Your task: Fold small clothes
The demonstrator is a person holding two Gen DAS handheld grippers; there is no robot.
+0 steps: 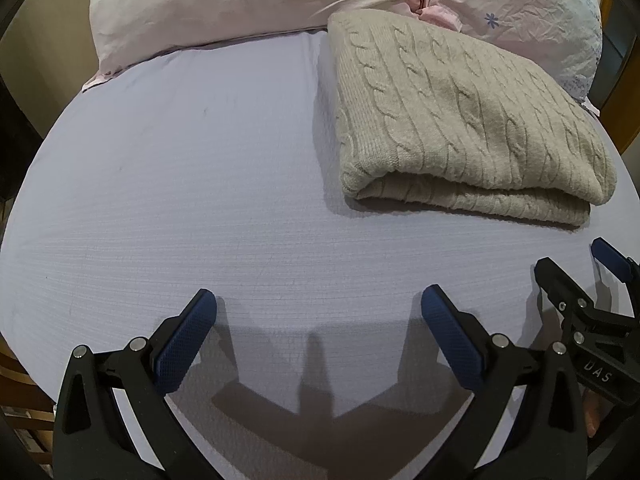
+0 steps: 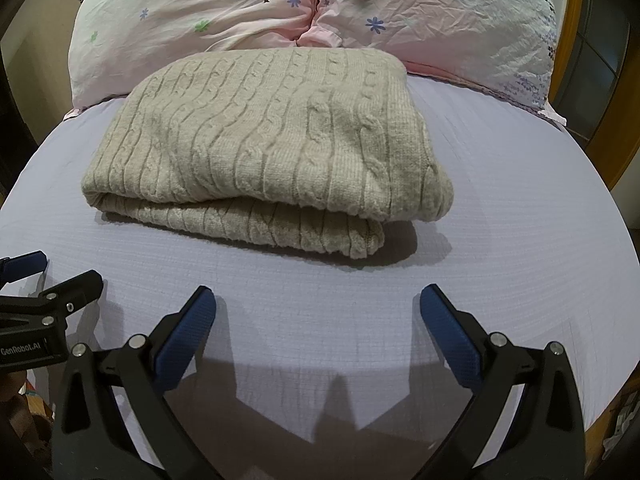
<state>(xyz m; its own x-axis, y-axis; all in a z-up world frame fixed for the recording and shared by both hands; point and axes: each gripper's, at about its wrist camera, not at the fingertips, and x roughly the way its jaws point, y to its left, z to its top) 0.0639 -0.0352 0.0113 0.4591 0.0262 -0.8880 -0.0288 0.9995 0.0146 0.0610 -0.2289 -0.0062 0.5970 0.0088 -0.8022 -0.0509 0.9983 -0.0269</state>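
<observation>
Nearest us, our left tool [image 1: 319, 306] and our right tool [image 2: 318, 306] hover low over the lilac bed sheet [image 1: 180, 200], side by side, each with its blue-padded jaws spread wide and nothing between them. Both sit on the near side of the sweater, apart from it, with bare sheet between the fingertips and the knit.

Beyond them lies the beige cable-knit sweater [image 2: 264, 148], the only garment we see. We judge the folding of this piece essentially done: it rests as a compact, roughly rectangular bundle of at least two layers, the upper layer doubled over the lower, whose edge peeks out along the near side. No sleeve or hem trails loose in either view. What may be left, as far as we can tell, is a little squaring of that near edge, where the bottom layer sticks out slightly, or moving on to another item; none shows.

The bundle's long axis runs across our view, left to right, a touch skewed so its left end sits nearer us in the right wrist view. The rounded fold faces us; the cable ribs run away from us toward the pillows.

Behind the sweater, touching or just beside its far edge, lie the pink flowered pillows [image 2: 240, 12].
</observation>
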